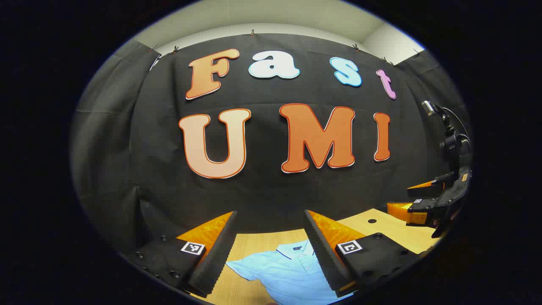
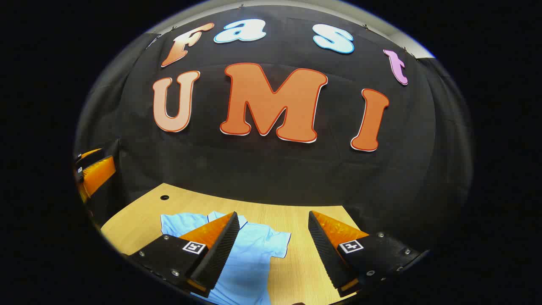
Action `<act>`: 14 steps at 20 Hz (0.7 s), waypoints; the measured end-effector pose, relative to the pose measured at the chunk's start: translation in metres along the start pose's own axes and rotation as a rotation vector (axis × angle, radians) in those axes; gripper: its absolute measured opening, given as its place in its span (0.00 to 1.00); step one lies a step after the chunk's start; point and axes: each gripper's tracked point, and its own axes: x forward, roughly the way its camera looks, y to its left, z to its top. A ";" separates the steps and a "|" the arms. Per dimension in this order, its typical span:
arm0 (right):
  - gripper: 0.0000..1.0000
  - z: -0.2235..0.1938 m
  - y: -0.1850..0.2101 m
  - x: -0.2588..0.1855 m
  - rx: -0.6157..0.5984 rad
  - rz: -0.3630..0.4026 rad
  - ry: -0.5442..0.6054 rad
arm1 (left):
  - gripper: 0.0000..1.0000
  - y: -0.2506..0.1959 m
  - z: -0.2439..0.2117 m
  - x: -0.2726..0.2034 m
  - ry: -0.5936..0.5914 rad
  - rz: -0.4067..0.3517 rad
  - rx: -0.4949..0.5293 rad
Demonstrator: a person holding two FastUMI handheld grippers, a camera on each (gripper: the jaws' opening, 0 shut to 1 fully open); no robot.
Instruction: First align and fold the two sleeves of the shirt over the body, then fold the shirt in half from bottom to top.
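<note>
Light-blue polo shirt (image 1: 288, 271) flat on wooden counter (image 2: 296, 220); left gripper (image 1: 269, 248) and right gripper (image 2: 273, 248) above it, fingers wide apart, holding nothing

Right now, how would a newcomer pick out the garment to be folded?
Start at the light wooden table in front of the black cloth wall. On it lies the shirt, spread flat below both open grippers. It is pale blue with short sleeves, dark-edged collar and a buttoned placket.
</note>
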 end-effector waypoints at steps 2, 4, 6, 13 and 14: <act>0.99 0.000 -0.002 0.002 0.013 0.008 -0.001 | 0.98 -0.002 0.001 -0.002 -0.002 0.009 -0.002; 0.98 0.001 -0.002 0.006 0.016 0.018 -0.001 | 0.98 -0.004 0.001 -0.003 -0.003 0.016 -0.004; 0.99 0.001 -0.004 0.007 0.010 0.020 -0.003 | 0.98 -0.004 0.002 -0.001 -0.006 0.024 0.001; 0.99 -0.013 -0.008 0.019 0.021 0.019 0.047 | 0.98 -0.007 0.004 0.000 -0.011 0.035 0.013; 0.99 -0.014 -0.008 0.021 0.023 0.019 0.054 | 0.98 -0.007 0.005 0.000 -0.014 0.036 0.015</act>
